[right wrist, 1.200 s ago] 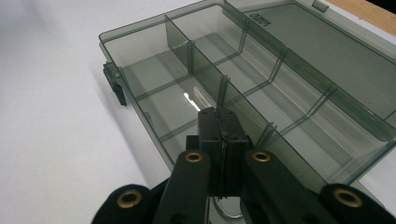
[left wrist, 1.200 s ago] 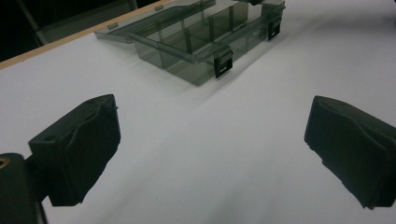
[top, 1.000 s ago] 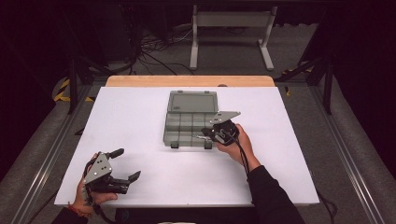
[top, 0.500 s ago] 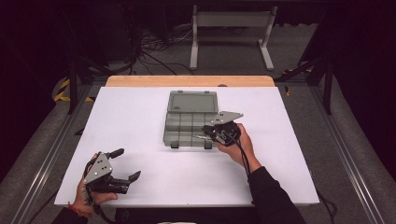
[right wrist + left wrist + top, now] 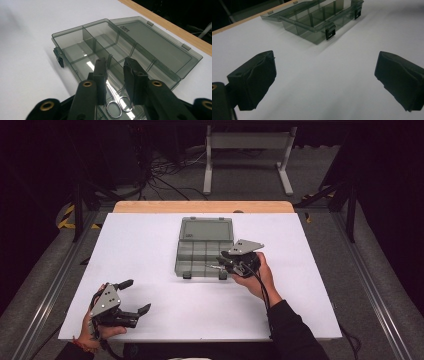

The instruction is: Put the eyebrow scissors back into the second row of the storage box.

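A grey transparent organiser box (image 5: 205, 252) is lying open on the white table (image 5: 150, 245), near its middle, with the lid folded back toward the far edge. The right gripper (image 5: 226, 264) is being held at the near right corner of the box. A pair of small metal scissors (image 5: 117, 102) is lying inside the near compartment, just under the jaws. The jaws have just been opening; the scissors are seen between and below them, and the pads are not pressing on the scissors. The left gripper (image 5: 134, 296) is being held low over the near left part of the table, well apart from the box, with its jaws spread wide and nothing between them.
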`<state>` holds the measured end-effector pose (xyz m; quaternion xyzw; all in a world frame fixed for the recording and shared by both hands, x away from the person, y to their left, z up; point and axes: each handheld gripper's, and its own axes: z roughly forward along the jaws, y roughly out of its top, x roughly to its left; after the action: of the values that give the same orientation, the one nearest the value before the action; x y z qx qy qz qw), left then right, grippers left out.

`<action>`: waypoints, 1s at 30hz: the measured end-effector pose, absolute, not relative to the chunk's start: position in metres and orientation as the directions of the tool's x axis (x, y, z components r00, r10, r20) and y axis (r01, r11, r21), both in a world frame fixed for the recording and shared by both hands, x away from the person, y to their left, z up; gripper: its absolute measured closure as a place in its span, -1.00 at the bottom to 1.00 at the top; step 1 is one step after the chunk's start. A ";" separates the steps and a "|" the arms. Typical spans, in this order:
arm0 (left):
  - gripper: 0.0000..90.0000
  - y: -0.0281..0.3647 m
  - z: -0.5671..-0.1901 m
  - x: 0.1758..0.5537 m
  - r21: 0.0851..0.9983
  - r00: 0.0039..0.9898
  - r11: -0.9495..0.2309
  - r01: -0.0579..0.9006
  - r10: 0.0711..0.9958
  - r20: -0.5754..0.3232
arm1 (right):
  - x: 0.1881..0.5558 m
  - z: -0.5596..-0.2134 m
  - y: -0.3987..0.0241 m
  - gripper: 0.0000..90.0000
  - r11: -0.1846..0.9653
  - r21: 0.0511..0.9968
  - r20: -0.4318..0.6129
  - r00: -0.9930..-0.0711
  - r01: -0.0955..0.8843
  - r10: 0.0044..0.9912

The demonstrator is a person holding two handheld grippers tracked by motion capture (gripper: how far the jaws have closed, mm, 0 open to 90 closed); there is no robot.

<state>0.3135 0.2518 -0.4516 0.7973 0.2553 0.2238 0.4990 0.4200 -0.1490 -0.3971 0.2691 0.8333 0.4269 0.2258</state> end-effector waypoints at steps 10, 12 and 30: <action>-0.90 0.252 -0.452 0.313 0.911 0.768 -0.372 0.179 0.632 0.107 | 0.421 -0.398 -0.149 0.07 0.481 0.838 -0.155 -0.730 0.260 0.665; -0.90 0.252 -0.452 0.313 0.911 0.769 -0.370 0.181 0.631 0.104 | 0.421 -0.398 -0.149 0.00 0.482 0.837 -0.164 -0.719 0.261 0.675; -0.90 0.252 -0.451 0.313 0.910 0.766 -0.375 0.178 0.633 0.111 | 0.426 -0.406 -0.142 -0.92 0.454 0.842 -0.175 -0.650 0.291 0.740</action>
<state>0.3127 0.2517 -0.4512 0.7969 0.2547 0.2285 0.4979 0.4255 -0.1420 -0.4059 0.3189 0.8085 0.4136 0.2711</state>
